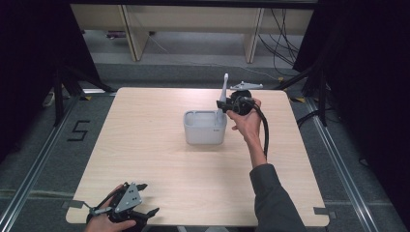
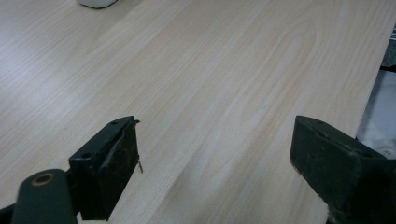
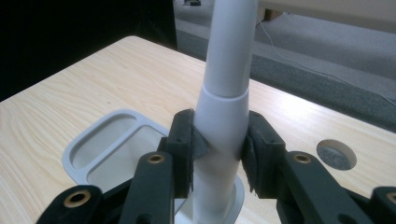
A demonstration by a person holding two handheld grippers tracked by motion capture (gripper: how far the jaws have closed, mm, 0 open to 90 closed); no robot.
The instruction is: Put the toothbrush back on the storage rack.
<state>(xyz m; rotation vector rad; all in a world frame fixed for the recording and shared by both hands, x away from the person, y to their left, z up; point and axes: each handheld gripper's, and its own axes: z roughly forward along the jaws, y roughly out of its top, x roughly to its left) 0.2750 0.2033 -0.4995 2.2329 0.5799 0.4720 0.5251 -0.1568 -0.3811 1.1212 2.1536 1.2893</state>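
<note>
The right gripper is clamped on a white handle — standing upright over the grey container at the frame's centre. Down at the lower left, the left gripper rests on the table — jaws wide apart.

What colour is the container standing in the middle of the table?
Light grey, the container on the pale wood table; the high view shows it best.

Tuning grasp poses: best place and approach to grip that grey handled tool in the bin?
Take the grey tool on its thick lower collar, coming from the side with jaws level. It stands near upright in the grey bin, and the shaft narrows above, so the collar gives more contact. The right claw holds it there now.
</note>
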